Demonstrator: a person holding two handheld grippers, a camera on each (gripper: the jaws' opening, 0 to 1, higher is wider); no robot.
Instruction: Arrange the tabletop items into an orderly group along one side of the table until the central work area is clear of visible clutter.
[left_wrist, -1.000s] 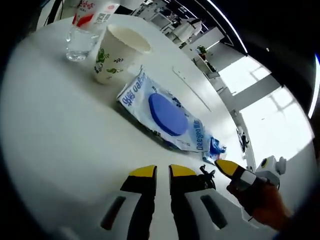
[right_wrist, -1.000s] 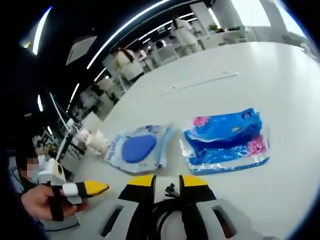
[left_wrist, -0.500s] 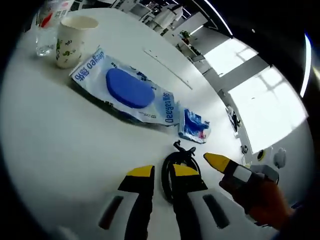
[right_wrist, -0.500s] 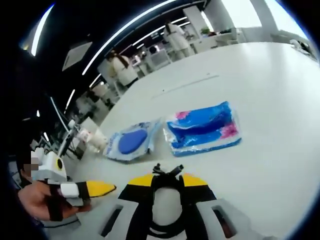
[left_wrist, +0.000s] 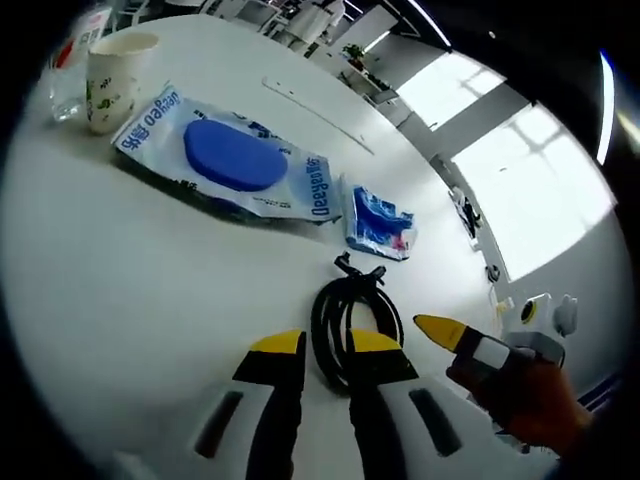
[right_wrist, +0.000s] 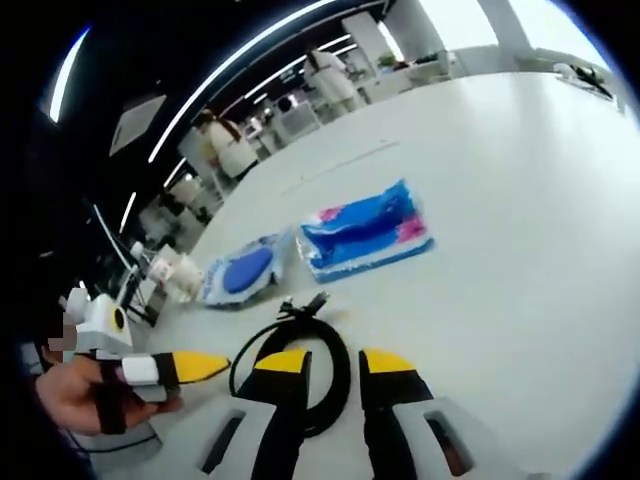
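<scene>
Here, left gripper (left_wrist: 327, 346) with yellow-tipped jaws set apart, gripping nothing, one jaw overlapping the near edge of a coiled black cable (left_wrist: 351, 318) lying on the white round table (left_wrist: 110, 280). Just beyond the coil, a small blue plastic packet with pink flowers (left_wrist: 379, 219), and beside that a larger flat white pouch with a blue oval lid (left_wrist: 229, 160). Further off, at the table's far edge, a paper cup with green leaf print (left_wrist: 109, 80), touching or nearly touching the pouch's corner, next to a clear glass (left_wrist: 64, 82).

Likewise, right gripper (right_wrist: 335, 362) parted and holding nothing, its jaws low over the table with the cable loop (right_wrist: 299, 358) passing between them. Ahead, the blue packet (right_wrist: 365, 229), then the lidded pouch (right_wrist: 239, 273).
</scene>
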